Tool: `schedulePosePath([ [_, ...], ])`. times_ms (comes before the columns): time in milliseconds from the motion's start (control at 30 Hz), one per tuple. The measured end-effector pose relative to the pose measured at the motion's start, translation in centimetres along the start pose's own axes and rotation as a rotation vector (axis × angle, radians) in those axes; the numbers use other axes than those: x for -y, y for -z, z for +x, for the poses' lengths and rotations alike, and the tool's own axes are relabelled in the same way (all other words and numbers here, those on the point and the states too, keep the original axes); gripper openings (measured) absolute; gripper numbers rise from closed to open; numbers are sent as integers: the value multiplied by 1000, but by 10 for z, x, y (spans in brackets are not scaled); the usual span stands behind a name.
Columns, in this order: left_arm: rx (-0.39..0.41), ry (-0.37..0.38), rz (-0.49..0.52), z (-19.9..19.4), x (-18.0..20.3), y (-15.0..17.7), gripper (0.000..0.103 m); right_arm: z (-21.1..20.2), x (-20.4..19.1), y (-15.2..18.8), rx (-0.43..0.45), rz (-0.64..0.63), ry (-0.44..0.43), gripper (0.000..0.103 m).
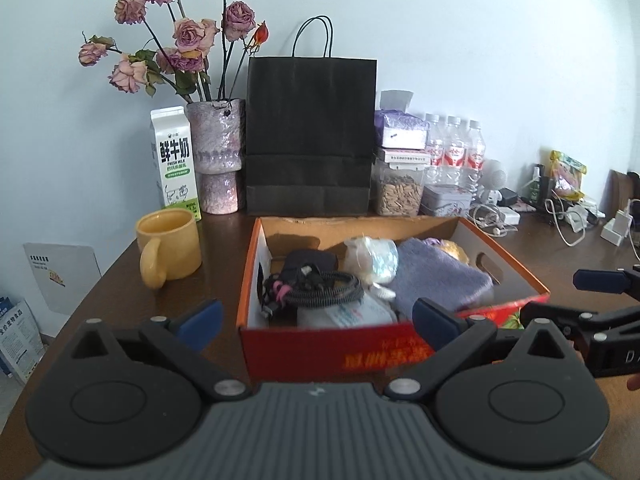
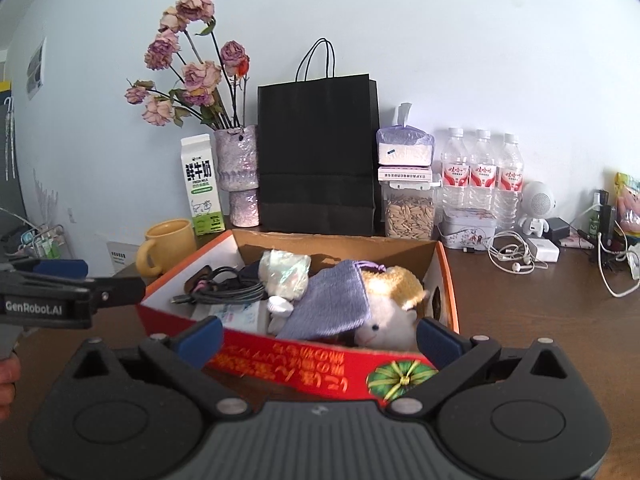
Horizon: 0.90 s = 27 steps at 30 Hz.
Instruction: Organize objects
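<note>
Standing behind the box [image 2: 446, 280]: three water bottles [image 2: 483, 172], perhaps more hidden.

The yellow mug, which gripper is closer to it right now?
Left. The left gripper hangs open at the box's near left corner, just short of the yellow mug; the right gripper, also open, fronts the box's right half, farther away.

Black tongs [image 2: 319, 336] with blue pads [image 2: 200, 335]; silver screws; ribbed grey body; white "GenRobot.AI" lettering on the left tongs [image 2: 76, 280].
</note>
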<state>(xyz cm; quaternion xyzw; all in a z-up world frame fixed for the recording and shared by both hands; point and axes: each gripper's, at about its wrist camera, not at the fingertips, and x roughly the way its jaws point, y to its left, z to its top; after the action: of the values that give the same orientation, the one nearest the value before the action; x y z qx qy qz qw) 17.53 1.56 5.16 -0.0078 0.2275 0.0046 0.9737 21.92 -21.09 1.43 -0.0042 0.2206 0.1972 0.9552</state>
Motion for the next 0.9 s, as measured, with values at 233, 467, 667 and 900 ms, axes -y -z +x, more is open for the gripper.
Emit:
schedulePosePath([
  [233, -29, 13, -29, -33, 1, 29, 103, -28, -10, 19, -29, 22, -10, 103],
  [467, -81, 3, -59, -38, -4, 50, 103, -43, -13, 30, -38, 33, -5, 103],
  [667, -85, 1, -60, -41, -5, 54, 103, -47, -14, 31, -36, 37, -2, 103],
  [900, -75, 5, -58, -46, -3, 53, 103, -48, -14, 32, -34, 36, -2, 103],
])
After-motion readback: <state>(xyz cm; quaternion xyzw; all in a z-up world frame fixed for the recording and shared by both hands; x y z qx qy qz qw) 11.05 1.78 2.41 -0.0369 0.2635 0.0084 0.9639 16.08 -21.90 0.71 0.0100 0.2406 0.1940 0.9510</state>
